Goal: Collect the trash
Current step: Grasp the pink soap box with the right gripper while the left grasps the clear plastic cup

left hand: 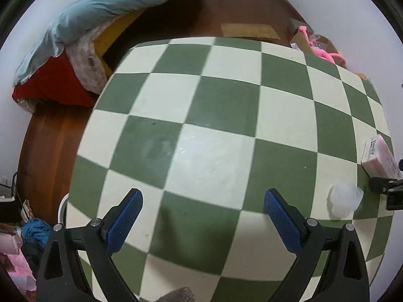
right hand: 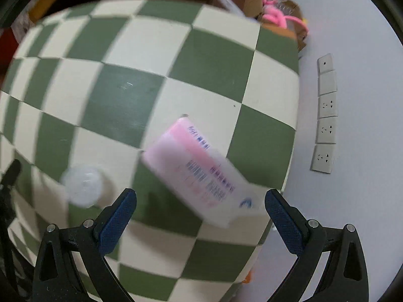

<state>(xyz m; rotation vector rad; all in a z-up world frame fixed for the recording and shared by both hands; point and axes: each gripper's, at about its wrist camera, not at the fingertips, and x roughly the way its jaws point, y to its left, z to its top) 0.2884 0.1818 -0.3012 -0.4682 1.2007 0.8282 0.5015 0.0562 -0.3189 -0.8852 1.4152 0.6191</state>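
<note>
A pink and white printed box [right hand: 199,173] lies flat on the green-and-cream checkered table [right hand: 151,75], just ahead of my right gripper [right hand: 200,201], which is open with the box's near end between its fingers' line. A small translucent white cup [right hand: 83,185] sits to the left of that box. In the left wrist view the same cup [left hand: 344,200] rests to the right of my open left gripper [left hand: 203,201], and the box [left hand: 379,157] lies at the table's far right edge. Nothing is between the left fingers.
A bed with a light blue duvet [left hand: 100,7] and red cloth [left hand: 55,83] stands beyond the table on a wooden floor. Cardboard boxes with a pink toy [right hand: 277,17] sit behind the table. Wall sockets [right hand: 326,130] line the white wall at right. Clothes [left hand: 32,231] pile at lower left.
</note>
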